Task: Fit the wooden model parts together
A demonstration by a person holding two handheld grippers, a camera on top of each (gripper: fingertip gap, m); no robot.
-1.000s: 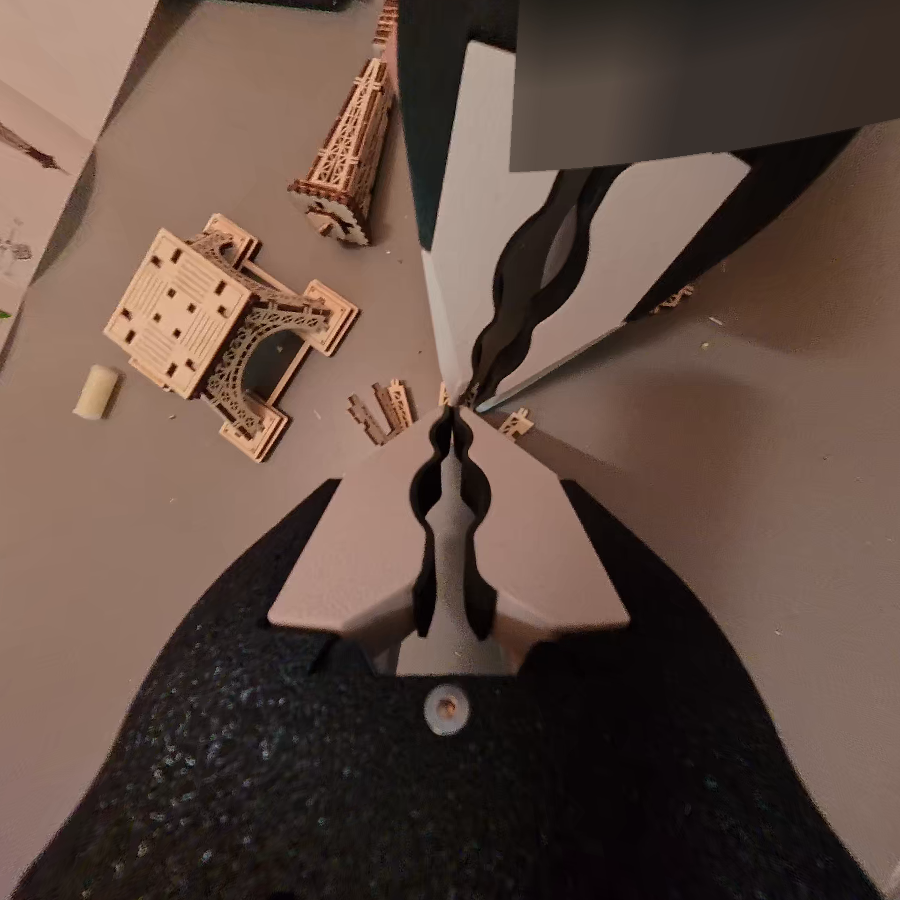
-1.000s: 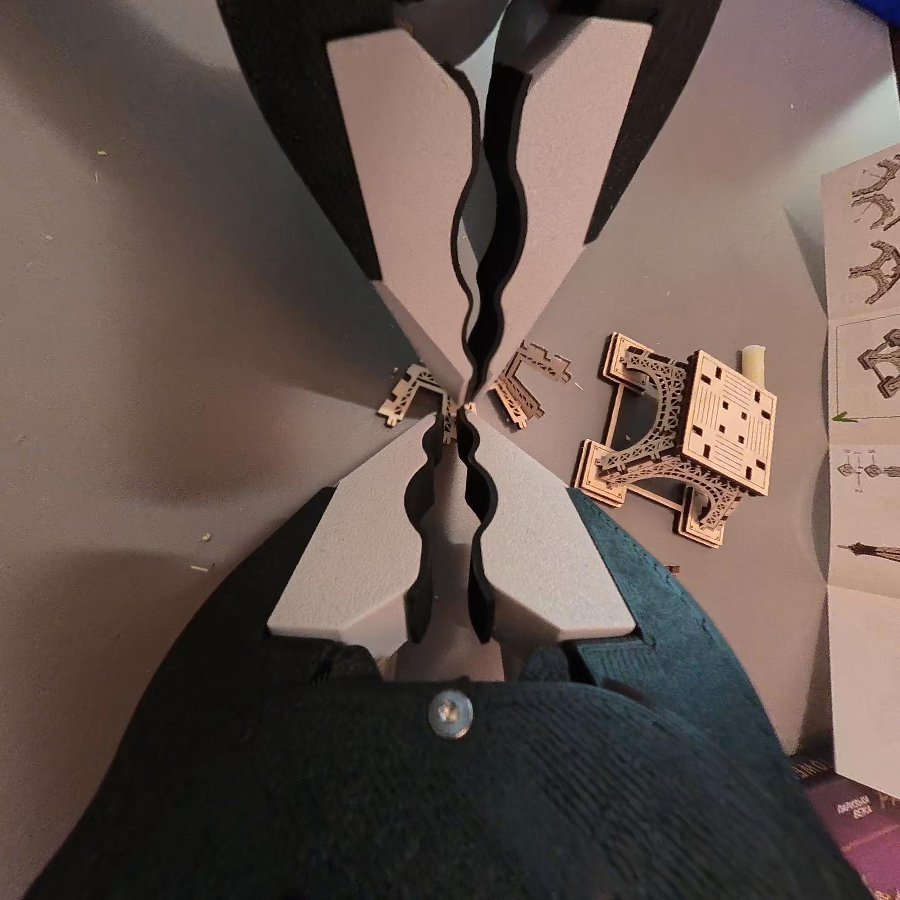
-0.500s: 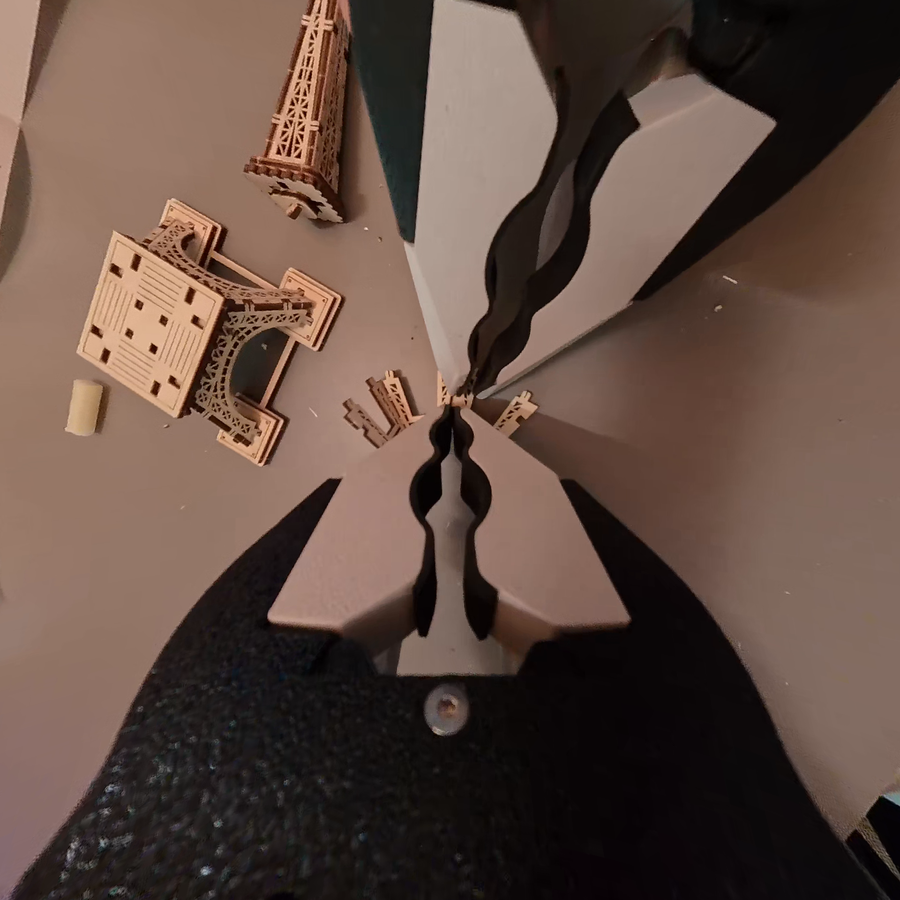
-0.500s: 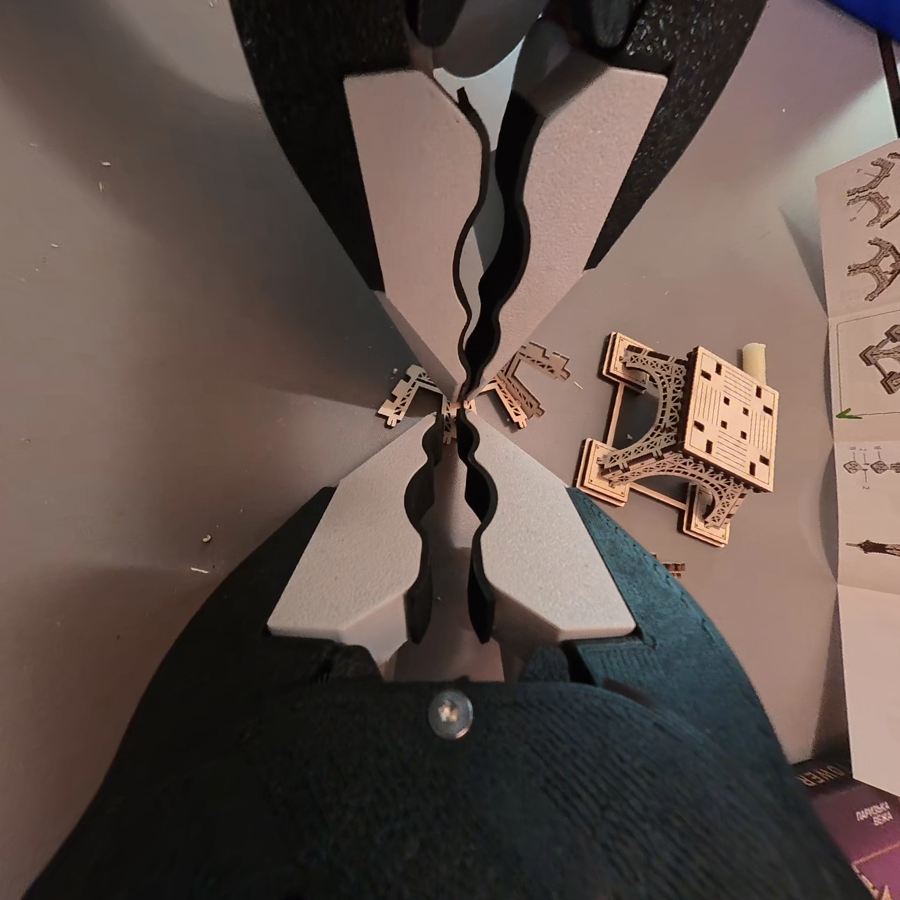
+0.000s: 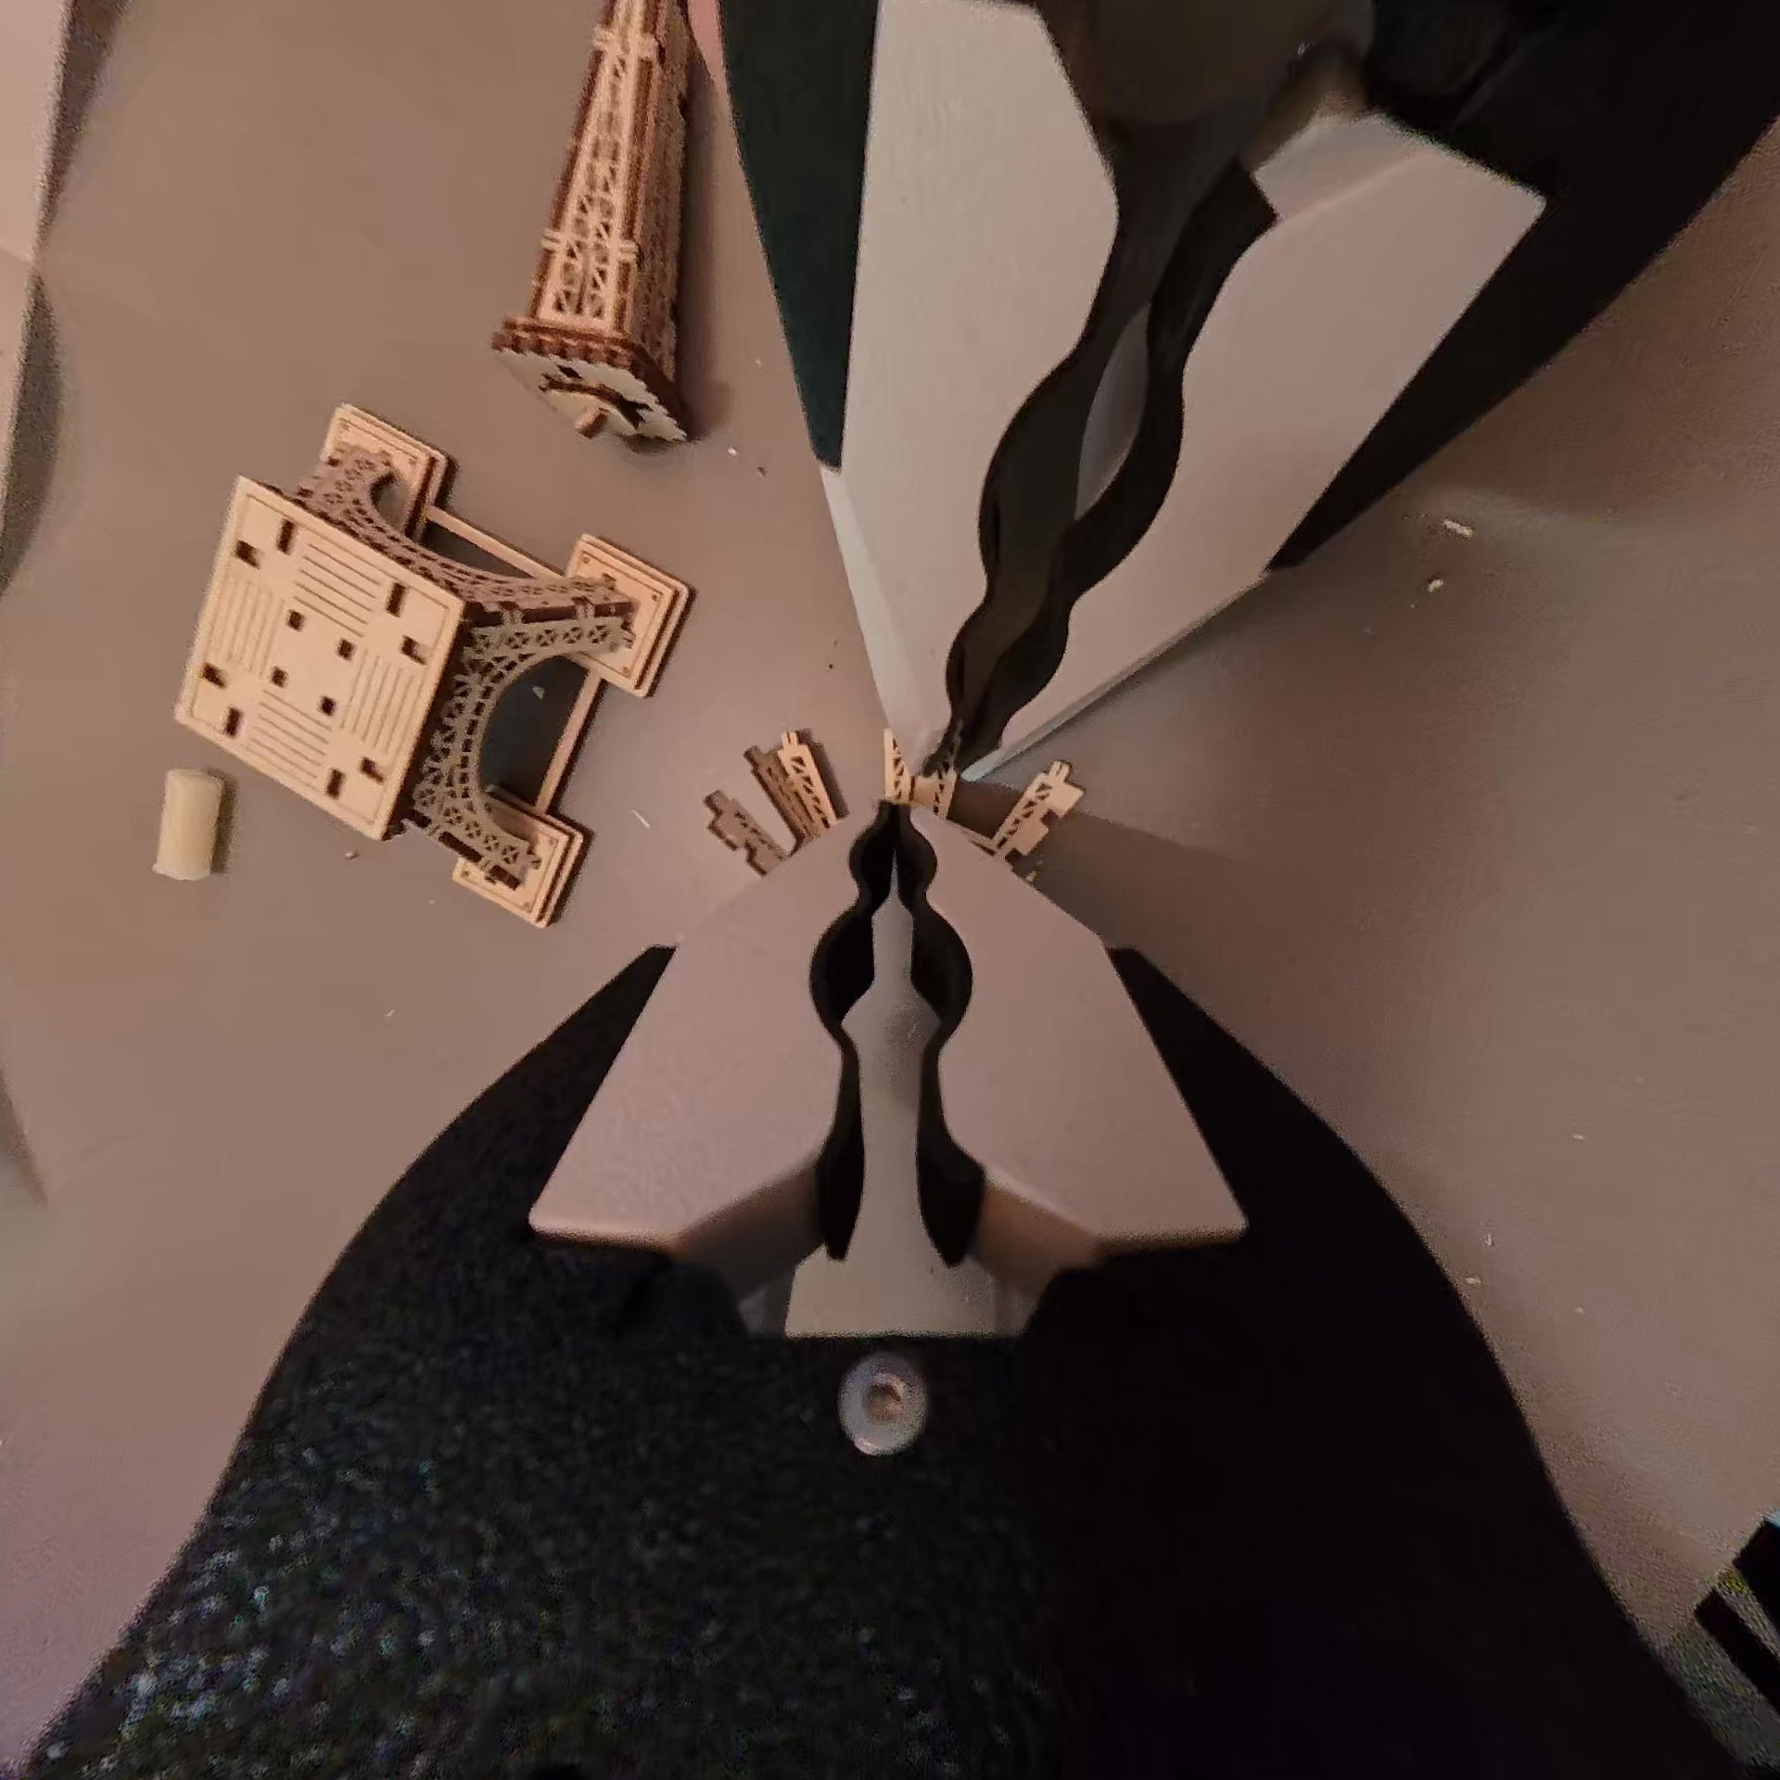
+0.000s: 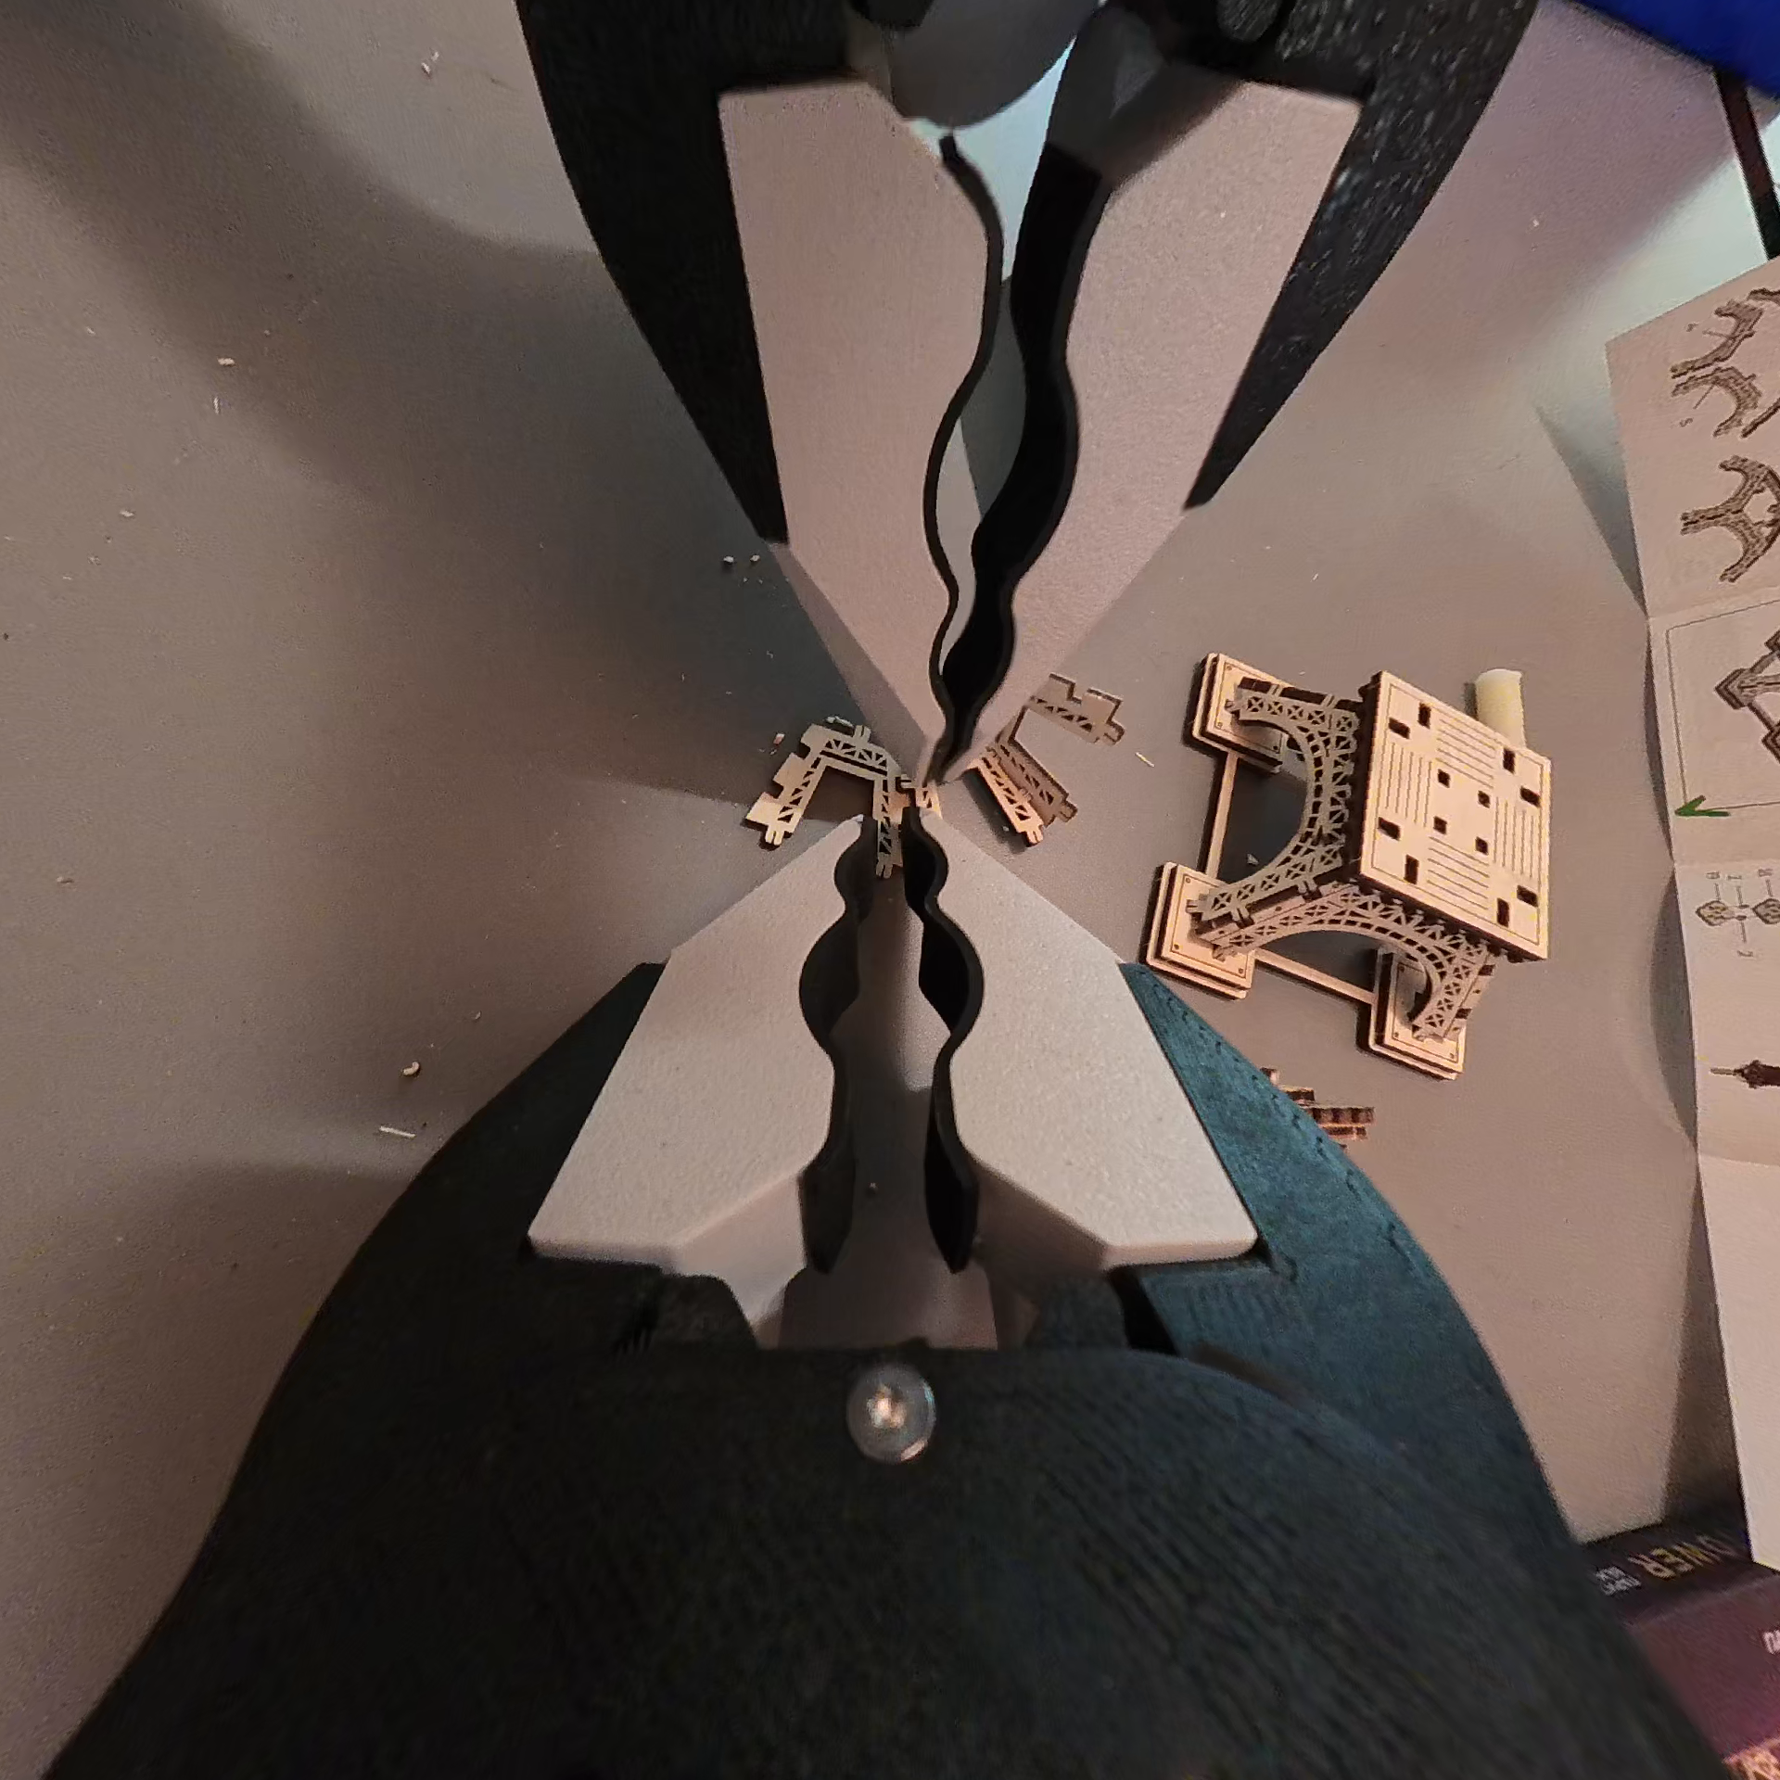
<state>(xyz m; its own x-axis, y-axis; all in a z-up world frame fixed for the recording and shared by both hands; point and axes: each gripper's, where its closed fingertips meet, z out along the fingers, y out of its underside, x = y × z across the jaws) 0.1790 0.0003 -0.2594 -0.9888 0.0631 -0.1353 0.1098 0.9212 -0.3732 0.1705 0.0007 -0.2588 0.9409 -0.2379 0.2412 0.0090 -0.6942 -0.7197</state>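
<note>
At frame centre, left tongs (image 5: 896,809) and right tongs (image 6: 905,819) still meet tip to tip, each pinching a small lattice piece (image 6: 891,828); the spire section (image 5: 607,241) now shows fuller at upper left above the bench (image 5: 1348,867).

Small pale lattice-cut wooden pieces (image 6: 891,804) sit pinched at the meeting gripper tips. Loose strips (image 6: 1035,771) lie just beside them; the arched tower base (image 6: 1368,857) lies tipped farther right.

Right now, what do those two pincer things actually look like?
Both look alike. The left gripper has two pale grey wedge fingers lined with wavy black pads, on a speckled black body with a silver screw. The right gripper matches, its body ribbed and dark.
</note>
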